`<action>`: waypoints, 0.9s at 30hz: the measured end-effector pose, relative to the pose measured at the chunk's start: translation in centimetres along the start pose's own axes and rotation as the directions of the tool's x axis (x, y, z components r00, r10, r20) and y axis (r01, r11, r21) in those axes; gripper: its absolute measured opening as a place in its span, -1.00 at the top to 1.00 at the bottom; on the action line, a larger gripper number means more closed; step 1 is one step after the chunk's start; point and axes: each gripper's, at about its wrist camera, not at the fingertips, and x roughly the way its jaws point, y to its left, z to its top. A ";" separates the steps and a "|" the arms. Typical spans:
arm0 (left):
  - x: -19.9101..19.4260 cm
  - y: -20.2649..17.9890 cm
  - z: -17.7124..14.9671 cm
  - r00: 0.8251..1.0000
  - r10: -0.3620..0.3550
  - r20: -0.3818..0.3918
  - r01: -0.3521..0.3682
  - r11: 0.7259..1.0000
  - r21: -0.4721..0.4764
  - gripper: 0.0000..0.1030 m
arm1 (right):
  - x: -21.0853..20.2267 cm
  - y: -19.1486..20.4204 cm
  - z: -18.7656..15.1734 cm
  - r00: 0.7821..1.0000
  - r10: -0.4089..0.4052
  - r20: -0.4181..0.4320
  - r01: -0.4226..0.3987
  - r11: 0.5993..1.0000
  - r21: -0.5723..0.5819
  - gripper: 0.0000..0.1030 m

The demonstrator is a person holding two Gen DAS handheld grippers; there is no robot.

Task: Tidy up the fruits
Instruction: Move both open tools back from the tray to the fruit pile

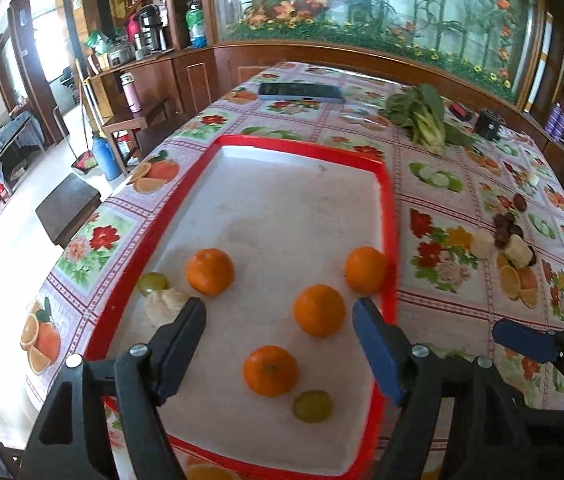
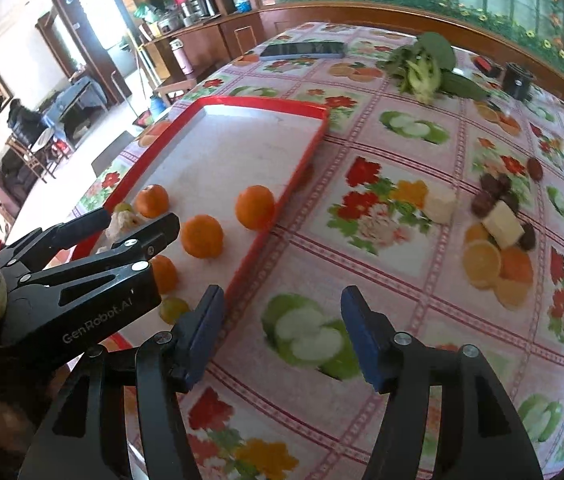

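Observation:
A red-rimmed white tray (image 1: 389, 216) (image 2: 313, 136) holds several oranges, one of them (image 1: 319, 310) (image 2: 202, 236) near the middle. It also holds two green fruits (image 1: 312, 406) (image 2: 173, 308) and a whitish piece (image 1: 164, 304). My left gripper (image 1: 280, 307) (image 2: 140, 217) hovers open over the tray's near part with nothing between its pads. My right gripper (image 2: 282, 294) stands open over the bare tablecloth just right of the tray, also with nothing in it. Only one of its blue pads (image 1: 521, 340) shows in the left wrist view. Dark red fruits (image 2: 493, 196) (image 1: 505, 224) and pale chunks (image 2: 503, 224) (image 1: 519, 252) lie loose on the cloth at the right.
A leafy green vegetable (image 1: 421, 116) (image 2: 421, 68), a phone (image 1: 301, 92) (image 2: 301, 50) and a small black cylinder (image 1: 489, 124) (image 2: 517, 80) lie at the table's far end. The table edge drops off left of the tray, with a dark stool (image 1: 68, 204) below.

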 end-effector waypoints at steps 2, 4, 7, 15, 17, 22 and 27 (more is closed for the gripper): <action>-0.1 -0.9 -0.1 1.000 -0.006 -0.001 0.006 1.000 0.014 -0.52 | -0.3 -0.8 -0.3 1.000 -0.005 0.004 0.004 1.000 0.016 -0.17; -0.2 -2.1 -0.1 1.000 -0.013 -0.003 0.013 0.999 0.034 -0.52 | -0.7 -2.0 -0.5 1.000 -0.007 0.009 0.007 0.999 0.039 -0.17; -0.2 -4.0 -0.1 1.000 -0.026 -0.006 0.027 0.997 0.070 -0.53 | -1.4 -3.7 -1.0 1.000 -0.020 0.019 0.019 0.997 0.069 -0.17; 1.2 -10.2 0.2 0.995 -0.079 -0.056 0.088 0.979 0.182 -0.55 | -3.6 -11.2 -2.9 0.992 -0.121 0.039 0.110 0.971 0.213 -0.17; 1.8 -11.9 0.2 0.992 -0.095 -0.080 0.110 0.973 0.204 -0.55 | -4.1 -13.0 -3.5 0.988 -0.148 0.037 0.134 0.959 0.248 -0.17; 2.9 -15.3 0.7 0.987 -0.131 -0.090 0.150 0.955 0.256 -0.55 | -4.9 -16.7 -5.0 0.982 -0.185 0.029 0.167 0.935 0.312 -0.18; 4.5 -16.7 2.6 0.979 -0.176 -0.101 0.194 0.956 0.219 -0.55 | -5.0 -18.9 -6.1 0.984 -0.176 0.016 0.159 0.922 0.353 -0.18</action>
